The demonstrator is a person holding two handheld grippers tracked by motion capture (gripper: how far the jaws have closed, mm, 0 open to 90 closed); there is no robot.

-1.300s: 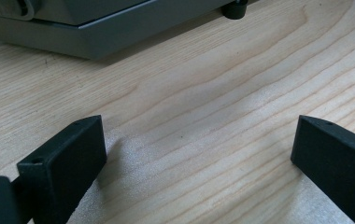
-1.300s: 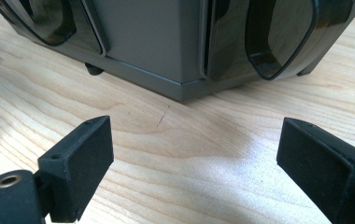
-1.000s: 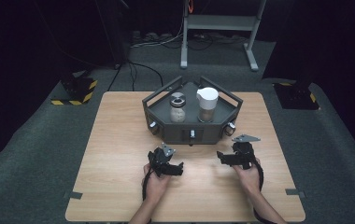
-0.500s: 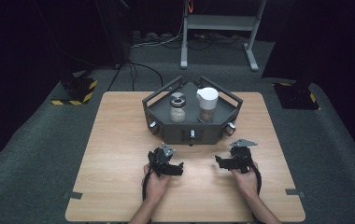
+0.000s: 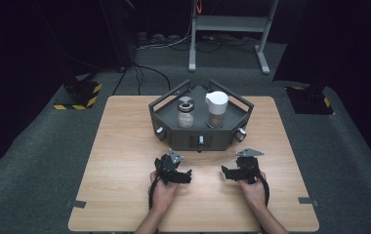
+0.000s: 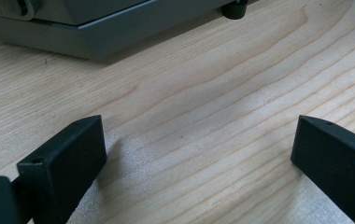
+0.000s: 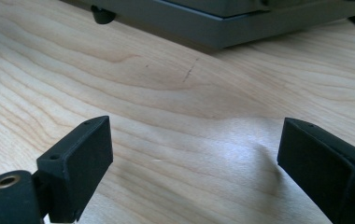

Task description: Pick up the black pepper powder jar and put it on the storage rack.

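Note:
A dark grey five-sided tray (image 5: 174, 134) stands at the middle back of the wooden table (image 5: 125, 146). Inside it are a small clear jar (image 5: 186, 114) with a grey lid and a taller container (image 5: 216, 108) with a white top. My left gripper (image 5: 186, 175) rests low over the table in front of the tray, jaws wide apart and empty. My right gripper (image 5: 225, 172) faces it from the right, also open and empty. In the left gripper view, my left gripper (image 6: 194, 154) frames bare wood below the tray base (image 6: 96, 28). The right gripper view shows my right gripper (image 7: 192, 158) and the tray base (image 7: 241, 21) the same way.
Black round feet (image 7: 102, 15) hold the tray base off the wood. On the dark floor beyond the table are a metal stand (image 5: 230, 29), cables, and yellow-black striped blocks (image 5: 78, 95). Bare wood lies left, right and in front of the tray.
My right gripper has drifted slightly left and toward the near edge of the table. The left gripper has stayed where it was. Both remain open.

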